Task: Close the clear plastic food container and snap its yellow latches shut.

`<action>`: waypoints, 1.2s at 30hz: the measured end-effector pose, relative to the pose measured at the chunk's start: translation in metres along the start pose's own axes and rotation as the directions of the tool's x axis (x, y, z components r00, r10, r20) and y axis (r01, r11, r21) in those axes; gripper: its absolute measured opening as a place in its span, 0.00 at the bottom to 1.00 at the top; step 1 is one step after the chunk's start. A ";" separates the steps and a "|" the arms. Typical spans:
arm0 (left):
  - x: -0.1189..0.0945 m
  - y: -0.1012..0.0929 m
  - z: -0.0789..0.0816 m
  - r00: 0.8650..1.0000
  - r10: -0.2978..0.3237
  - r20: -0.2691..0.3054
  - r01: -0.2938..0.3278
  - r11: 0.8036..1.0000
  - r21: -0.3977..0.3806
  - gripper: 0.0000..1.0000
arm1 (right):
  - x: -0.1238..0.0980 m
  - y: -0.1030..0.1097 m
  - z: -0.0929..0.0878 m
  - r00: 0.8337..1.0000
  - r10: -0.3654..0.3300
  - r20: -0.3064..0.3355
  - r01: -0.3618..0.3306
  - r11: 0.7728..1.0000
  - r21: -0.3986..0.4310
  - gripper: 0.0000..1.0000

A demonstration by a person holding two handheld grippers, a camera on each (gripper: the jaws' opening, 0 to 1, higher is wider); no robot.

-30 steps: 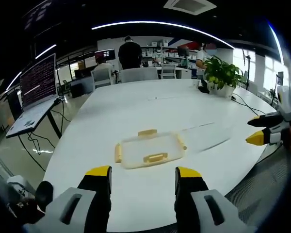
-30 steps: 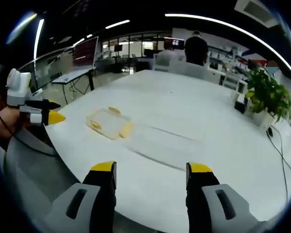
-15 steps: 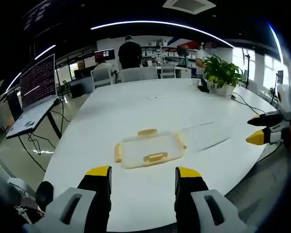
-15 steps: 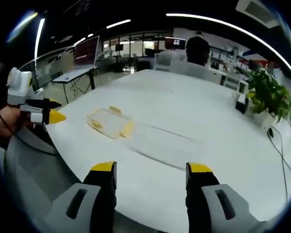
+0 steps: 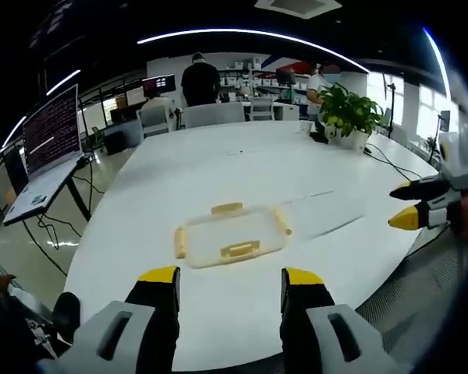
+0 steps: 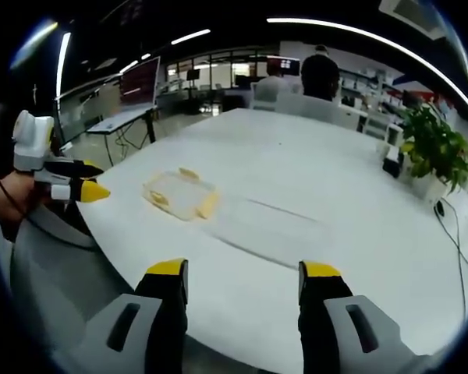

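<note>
Clear container (image 5: 231, 237) with yellow latches (image 5: 239, 249) lies on white table (image 5: 218, 171); left gripper (image 5: 229, 282) and right gripper (image 6: 244, 274) near it, both with jaws apart, holding nothing

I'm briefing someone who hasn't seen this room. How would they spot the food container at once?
Find the big white table. Near its front edge, ahead of the left gripper, lies a flat clear container. Its yellow latches mark it out; the potted plant sits at the far side.
</note>
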State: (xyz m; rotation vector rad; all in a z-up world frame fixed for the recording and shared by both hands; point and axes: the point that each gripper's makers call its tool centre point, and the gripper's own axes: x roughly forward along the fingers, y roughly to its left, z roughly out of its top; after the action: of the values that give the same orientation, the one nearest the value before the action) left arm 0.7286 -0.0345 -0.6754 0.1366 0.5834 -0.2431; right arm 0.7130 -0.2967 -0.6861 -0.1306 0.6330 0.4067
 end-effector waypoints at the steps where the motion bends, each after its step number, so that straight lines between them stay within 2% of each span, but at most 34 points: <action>1: 0.000 0.000 0.000 1.000 -0.005 -0.001 0.005 1.000 -0.009 0.47 | 0.000 0.001 0.000 1.000 0.002 -0.004 -0.002 1.000 -0.004 0.54; 5: 0.001 0.001 -0.002 1.000 -0.014 -0.015 0.013 0.999 -0.040 0.47 | 0.001 0.004 -0.003 1.000 0.012 -0.029 -0.012 1.000 -0.013 0.54; 12: 0.005 0.000 0.000 0.999 -0.039 -0.007 0.039 0.998 -0.048 0.47 | 0.009 0.012 -0.001 0.998 0.040 -0.047 -0.042 0.998 -0.050 0.53; 20: 0.012 0.000 -0.001 0.997 -0.078 -0.014 0.077 0.997 -0.028 0.47 | 0.016 0.016 0.007 0.996 0.076 -0.054 -0.079 0.995 -0.068 0.52; 28: 0.021 0.007 -0.005 0.992 -0.119 -0.035 0.120 0.992 0.030 0.46 | 0.023 0.023 0.007 0.987 0.135 -0.086 -0.145 0.982 -0.123 0.50; 32: 0.025 0.014 -0.010 0.987 -0.146 -0.059 0.151 0.985 0.085 0.46 | 0.028 0.024 0.015 0.981 0.168 -0.095 -0.182 0.970 -0.162 0.50; 34: 0.028 0.016 -0.011 0.982 -0.176 -0.069 0.183 0.977 0.110 0.45 | 0.031 0.023 0.021 0.980 0.178 -0.094 -0.194 0.960 -0.200 0.50; 36: 0.030 0.020 -0.012 0.979 -0.185 -0.088 0.199 0.960 0.195 0.45 | 0.035 0.022 0.025 0.976 0.191 -0.102 -0.210 0.949 -0.234 0.50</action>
State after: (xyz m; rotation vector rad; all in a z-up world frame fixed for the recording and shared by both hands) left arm 0.7522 -0.0186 -0.7010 0.2871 0.6409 -0.4891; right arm 0.7430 -0.2588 -0.6866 -0.3192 0.6741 0.6795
